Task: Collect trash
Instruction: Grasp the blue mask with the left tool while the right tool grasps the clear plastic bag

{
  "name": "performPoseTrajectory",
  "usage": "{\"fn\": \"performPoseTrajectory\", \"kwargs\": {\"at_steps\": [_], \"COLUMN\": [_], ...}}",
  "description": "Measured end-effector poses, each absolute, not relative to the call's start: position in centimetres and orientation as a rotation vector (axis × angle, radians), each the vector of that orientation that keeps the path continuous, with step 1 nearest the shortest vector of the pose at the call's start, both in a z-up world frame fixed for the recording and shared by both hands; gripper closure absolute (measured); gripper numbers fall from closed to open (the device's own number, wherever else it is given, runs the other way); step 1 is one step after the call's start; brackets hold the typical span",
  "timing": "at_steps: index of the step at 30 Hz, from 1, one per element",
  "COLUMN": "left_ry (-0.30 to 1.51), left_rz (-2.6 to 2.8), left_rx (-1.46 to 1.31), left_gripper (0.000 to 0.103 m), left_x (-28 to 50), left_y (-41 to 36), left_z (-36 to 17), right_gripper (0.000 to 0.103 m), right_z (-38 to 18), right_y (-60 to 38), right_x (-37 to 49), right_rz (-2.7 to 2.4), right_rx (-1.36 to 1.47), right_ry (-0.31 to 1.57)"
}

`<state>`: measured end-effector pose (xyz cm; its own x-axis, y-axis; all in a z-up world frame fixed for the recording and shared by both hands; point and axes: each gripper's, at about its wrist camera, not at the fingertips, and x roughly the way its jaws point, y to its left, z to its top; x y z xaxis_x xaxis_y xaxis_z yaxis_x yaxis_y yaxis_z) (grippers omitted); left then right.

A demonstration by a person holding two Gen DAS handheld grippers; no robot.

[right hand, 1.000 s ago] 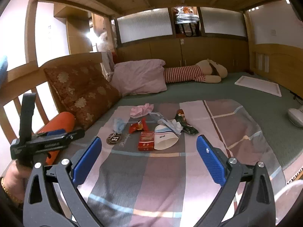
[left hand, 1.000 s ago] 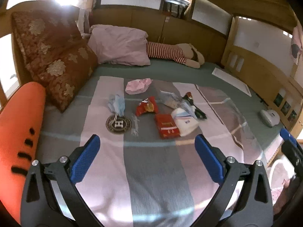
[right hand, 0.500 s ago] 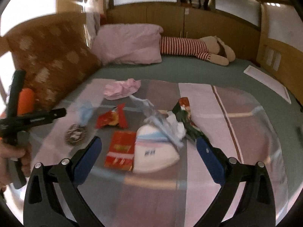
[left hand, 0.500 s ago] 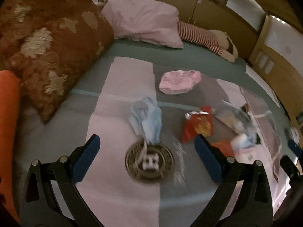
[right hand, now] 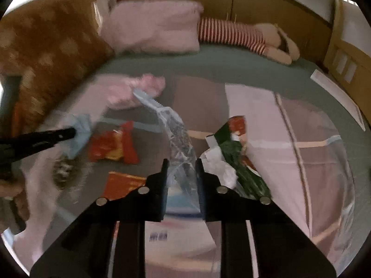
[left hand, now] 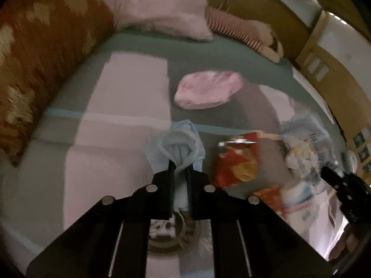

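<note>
Both grippers bite at once on a bed strewn with litter. The left gripper (left hand: 180, 172), its jaws just drawn in, pinches the crumpled blue face mask (left hand: 177, 147) near the bed's left side; the right gripper (right hand: 181, 170), its jaws likewise just closed, pinches a clear plastic wrapper (right hand: 179, 143) in the middle of the striped blanket (right hand: 266, 106). Neither piece looks lifted yet, so the collecting seems barely begun.

Left lying are a red snack bag (left hand: 236, 159), a pink crumpled piece (left hand: 208, 90) farther toward the pillows, a flat red packet (right hand: 123, 183), a white paper cup (right hand: 176, 229) right under the right gripper, a green wrapper (right hand: 238, 157) and a white crumpled tissue (right hand: 218, 164) (a round metal disc (left hand: 172, 234) under the left gripper may not be trash at all).

No bin shows in either view. The brown cushion (left hand: 44, 53) crowds the left edge; straight up and toward the bed's foot looks open, the right half of the blanket bare.
</note>
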<state>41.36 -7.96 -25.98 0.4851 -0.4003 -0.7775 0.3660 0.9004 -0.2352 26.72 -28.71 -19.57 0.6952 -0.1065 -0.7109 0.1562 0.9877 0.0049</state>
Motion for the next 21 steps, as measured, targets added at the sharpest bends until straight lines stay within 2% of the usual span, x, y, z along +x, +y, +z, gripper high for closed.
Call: {"fn": "performPoseTrajectory", "kwargs": {"at_steps": [6, 10, 15, 21], "left_ry": [0.84, 0.775, 0.717, 0.749], "left_rz": [-0.576, -0.573, -0.552, -0.57], "left_rx": [-0.009, -0.012, 0.02, 0.001], "left_gripper": [0.093, 0.092, 0.092, 0.092], "left_x": [31.0, 22.5, 14.5, 10.8], "left_y": [-7.3, -5.5, -4.4, -3.6], "left_z": [-18.0, -14.5, -13.6, -15.6], "right_gripper": [0.081, 0.081, 0.081, 0.081], "right_z": [-13.5, -13.0, -12.8, -12.1], "right_y": [-29.9, -29.9, -27.7, -24.6], "right_x": [14.5, 8.1, 3.7, 1.0], "right_rz": [-0.152, -0.147, -0.14, -0.11], "right_rx": [0.253, 0.33, 0.316, 0.273], "right_ry": [0.566, 0.538, 0.538, 0.527]}}
